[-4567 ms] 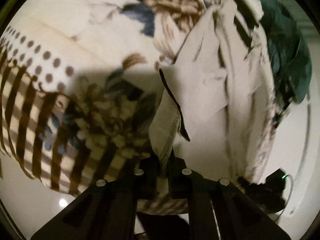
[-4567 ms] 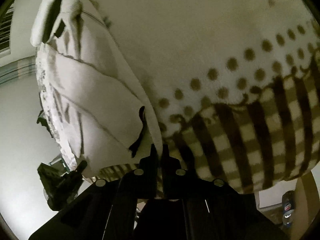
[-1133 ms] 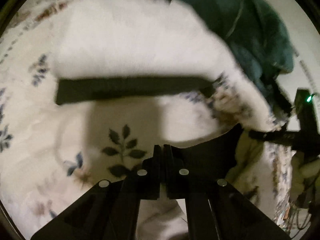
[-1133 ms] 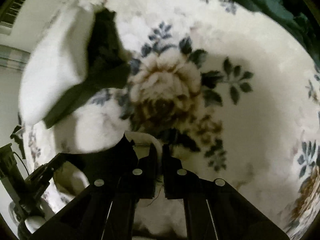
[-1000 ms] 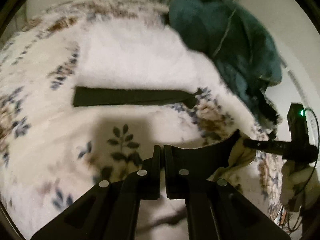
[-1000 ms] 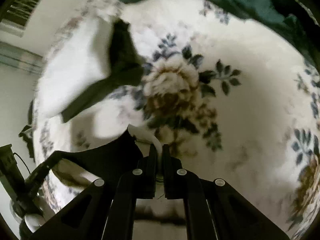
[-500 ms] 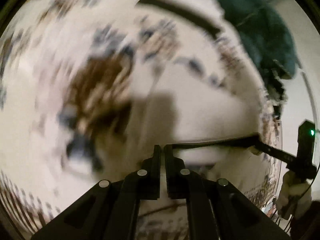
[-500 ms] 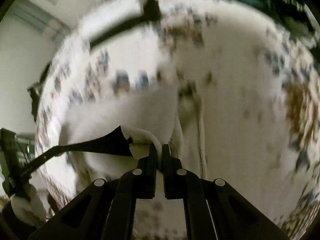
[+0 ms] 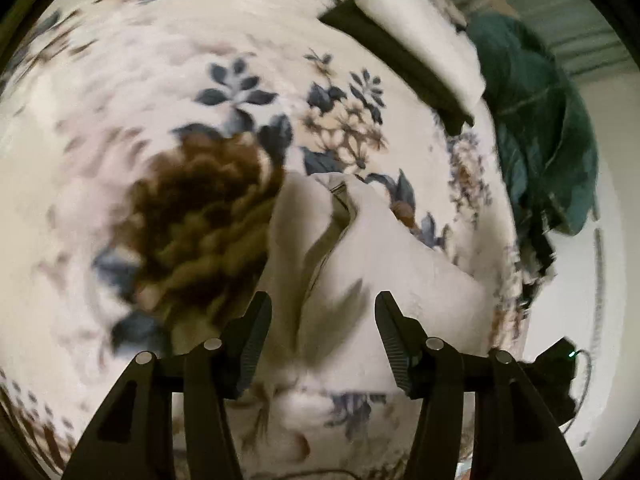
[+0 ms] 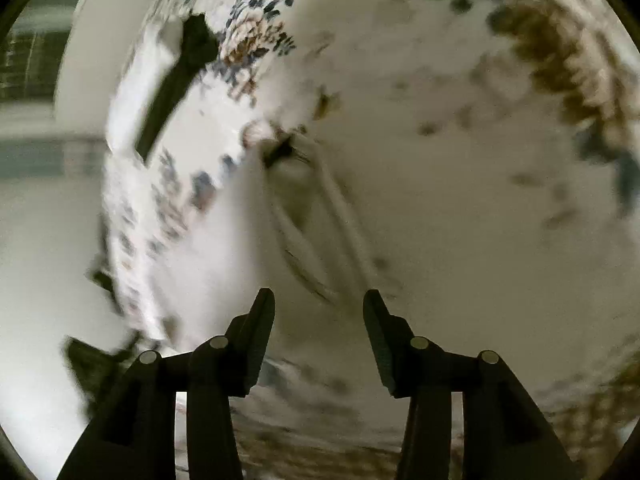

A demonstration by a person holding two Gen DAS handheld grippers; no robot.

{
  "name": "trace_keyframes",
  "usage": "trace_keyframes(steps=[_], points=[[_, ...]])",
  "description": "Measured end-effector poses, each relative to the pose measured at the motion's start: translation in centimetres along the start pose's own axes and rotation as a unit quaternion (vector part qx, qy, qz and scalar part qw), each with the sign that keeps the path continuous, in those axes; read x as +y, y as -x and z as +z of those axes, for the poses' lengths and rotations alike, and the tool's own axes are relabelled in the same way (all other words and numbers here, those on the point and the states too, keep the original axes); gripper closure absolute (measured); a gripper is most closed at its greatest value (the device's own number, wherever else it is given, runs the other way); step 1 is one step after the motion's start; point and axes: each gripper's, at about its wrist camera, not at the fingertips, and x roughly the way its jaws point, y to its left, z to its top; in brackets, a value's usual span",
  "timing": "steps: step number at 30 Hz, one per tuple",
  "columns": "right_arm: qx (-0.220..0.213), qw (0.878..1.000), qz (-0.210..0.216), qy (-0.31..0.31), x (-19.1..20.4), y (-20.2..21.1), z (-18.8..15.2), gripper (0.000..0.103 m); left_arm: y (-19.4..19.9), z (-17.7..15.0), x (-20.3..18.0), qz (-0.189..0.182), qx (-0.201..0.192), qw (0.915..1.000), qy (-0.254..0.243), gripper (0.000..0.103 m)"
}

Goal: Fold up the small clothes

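Observation:
A small white garment (image 9: 352, 256) lies crumpled on the flowered blanket (image 9: 160, 120), with a seam and a fold running up its middle. My left gripper (image 9: 323, 312) is open, its fingers spread just over the garment's near part, holding nothing. In the right wrist view the same white garment (image 10: 304, 208) lies blurred on the blanket (image 10: 460, 160), just beyond my right gripper (image 10: 319, 308), which is open and empty.
A folded white piece with a black band (image 9: 416, 48) lies at the blanket's far edge, also in the right wrist view (image 10: 160, 88). A dark green garment heap (image 9: 536, 132) sits at the right. A black device with a green light (image 9: 560, 364) stands beside the bed.
Both grippers were shut on the white garment's black-trimmed edge, carrying it across the blanket. Now both have opened and the garment lies loose on the blanket.

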Motion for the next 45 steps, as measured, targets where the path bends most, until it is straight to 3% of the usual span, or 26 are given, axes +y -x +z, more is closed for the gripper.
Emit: trace_keyframes(steps=[1,2,3,4,5,7,9,12,13,14,15,16,18,21,26,30,35,36,37,38,40,45], points=[[0.003,1.000,0.011,-0.006,0.3,-0.6,0.3,0.055,-0.3,0.0,-0.2,0.007,-0.003,0.9999,-0.008,0.059],[0.010,1.000,0.019,-0.010,0.5,-1.7,1.0,0.055,-0.8,0.2,-0.6,0.027,-0.010,0.9993,-0.022,0.092],[0.012,1.000,0.016,-0.011,0.7,-2.3,1.1,0.057,-1.1,0.1,-0.7,0.038,-0.009,0.9986,-0.035,0.099],[0.009,1.000,0.018,-0.009,1.0,-2.8,1.4,0.084,-1.1,0.1,-0.9,0.057,-0.019,0.9970,-0.049,0.099],[-0.003,1.000,0.013,-0.004,1.3,-2.9,1.5,0.098,-1.0,0.0,-0.8,0.068,-0.024,0.9958,-0.057,0.099],[-0.031,0.998,-0.047,0.000,1.4,-2.5,1.6,0.097,-1.1,-0.2,0.1,0.075,-0.018,0.9953,-0.059,0.099],[-0.046,0.997,-0.064,-0.002,1.2,-2.1,1.7,0.097,-1.1,-0.4,0.8,0.065,-0.006,0.9968,-0.046,0.098],[-0.012,0.997,-0.070,0.008,1.3,-3.0,1.8,0.096,-0.4,-0.6,1.1,-0.002,0.023,0.9994,-0.025,0.090],[-0.004,0.998,-0.065,0.013,1.4,-3.0,1.8,0.093,0.0,-0.7,1.0,-0.011,0.022,0.9994,-0.024,0.082],[0.006,0.998,-0.052,0.024,1.7,-2.9,2.0,0.088,0.6,-0.7,1.1,-0.016,0.016,0.9994,-0.028,0.060],[0.008,0.998,-0.050,0.028,1.7,-2.6,2.0,0.064,1.1,-0.7,1.4,-0.023,0.006,0.9992,-0.032,0.035],[0.004,0.999,-0.044,0.029,1.6,-2.0,2.0,0.039,1.3,-0.6,2.1,-0.032,-0.003,0.9991,-0.027,0.028],[-0.015,0.999,-0.024,0.023,0.9,-1.1,2.4,0.024,0.8,-0.3,3.5,-0.051,-0.003,0.9987,-0.003,0.027],[0.009,1.000,0.005,0.004,-1.1,-1.6,3.2,0.024,-1.4,0.2,4.9,-0.076,0.021,0.9965,0.027,0.027],[0.079,0.990,0.104,-0.042,-4.2,-5.8,3.9,0.020,-3.6,0.2,4.9,-0.126,0.047,0.9905,0.029,0.027],[0.109,0.982,0.149,-0.045,-4.4,-8.1,3.8,0.014,-4.8,0.1,4.9,-0.123,0.062,0.9900,0.030,0.027],[0.125,0.980,0.152,-0.032,-3.1,-9.5,3.8,0.013,-4.7,0.0,4.2,-0.119,0.060,0.9908,0.023,0.030],[0.126,0.980,0.149,-0.028,-2.7,-9.6,3.7,0.013,-4.5,-0.1,3.9,-0.115,0.056,0.9917,0.015,0.056],[0.123,0.981,0.145,-0.026,-2.4,-9.7,3.7,0.016,-4.5,-0.1,3.7,-0.109,0.057,0.9924,0.007,0.077],[0.120,0.982,0.145,-0.024,-2.3,-9.7,3.6,0.021,-4.5,-0.1,3.5,-0.109,0.058,0.9924,0.000,0.087],[0.117,0.985,0.128,-0.013,-1.9,-9.7,3.3,0.073,-3.8,-0.1,2.9,-0.103,0.044,0.9936,-0.013,0.089],[0.082,0.991,0.110,-0.004,-0.6,-8.5,2.5,0.080,-2.4,0.5,1.3,-0.113,0.031,0.9928,-0.024,0.091]])
